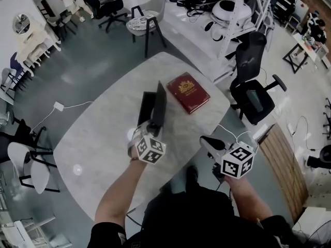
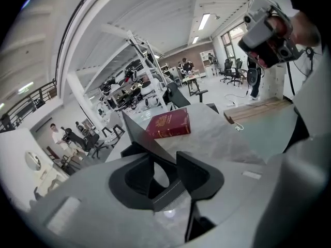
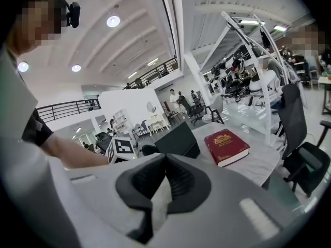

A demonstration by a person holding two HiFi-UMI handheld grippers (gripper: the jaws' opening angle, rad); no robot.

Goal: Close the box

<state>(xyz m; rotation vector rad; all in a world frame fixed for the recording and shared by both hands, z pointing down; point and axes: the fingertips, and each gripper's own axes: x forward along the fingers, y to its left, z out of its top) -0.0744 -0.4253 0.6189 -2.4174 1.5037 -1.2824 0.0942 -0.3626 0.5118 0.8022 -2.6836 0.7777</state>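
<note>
Fingers (image 2: 199, 173) of the left gripper (image 2: 161, 161) stood released, apart, with the upright lid (image 2: 142, 138) of the black box (image 1: 147, 107) between them, unpinched. Those of the right gripper (image 3: 165, 158) were clenched on nothing. Left of the red book (image 1: 187, 92), just beside it, the black box stood open, its inside unseen. Past the book's right side the table (image 1: 93, 143) edge ran close; bare tabletop spread further left of the book.

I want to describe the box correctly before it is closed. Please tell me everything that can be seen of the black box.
The black box is shallow, rectangular and matte, perhaps card. It rests on the marble table, open, with its lid raised nearly upright. The lid's free edge lies between the jaws of the left claw, which stand apart around it. A red book lies close beside the box, with a gap.
</note>
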